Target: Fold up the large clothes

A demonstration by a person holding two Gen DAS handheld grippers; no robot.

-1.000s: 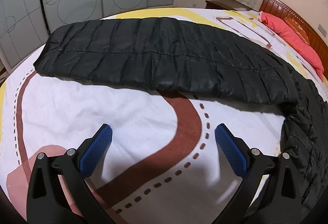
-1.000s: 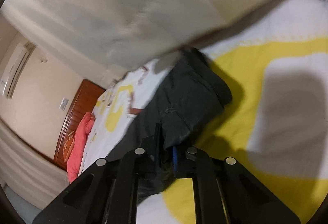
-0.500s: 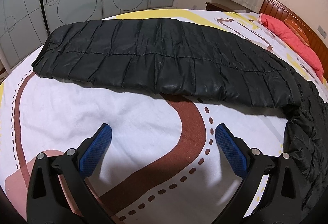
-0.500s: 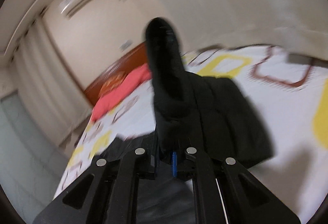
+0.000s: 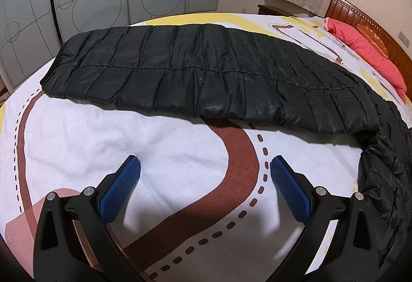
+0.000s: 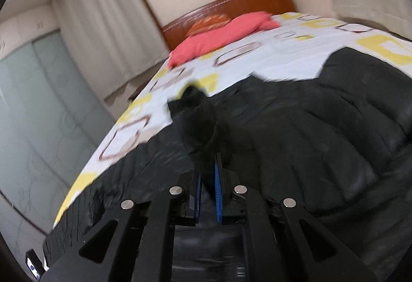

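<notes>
Left wrist view: the left tool [image 5: 204, 185] hangs above the bed [image 5: 154, 142] near its foot edge, jaws wide apart, holding nothing.
Right wrist view: the right tool [image 6: 208, 185] has its jaws together, clamped on a dark flap of the black quilted coat [image 6: 309, 132]; this picture is blurred, so I cannot tell which part of the coat the flap is.
Coat position: the black quilted coat [image 5: 206, 75] lies as a long band across the bed, one end toward the foot corner, the other curving toward the side edge.
Headboard end: a red pillow [image 5: 365, 50] lies there, well apart from the coat.
Done: it seems one lengthwise fold is made.
Left: I judge the held flap must be laid down, then the long band folded shorter; the free tool probably should take the other end.
</notes>
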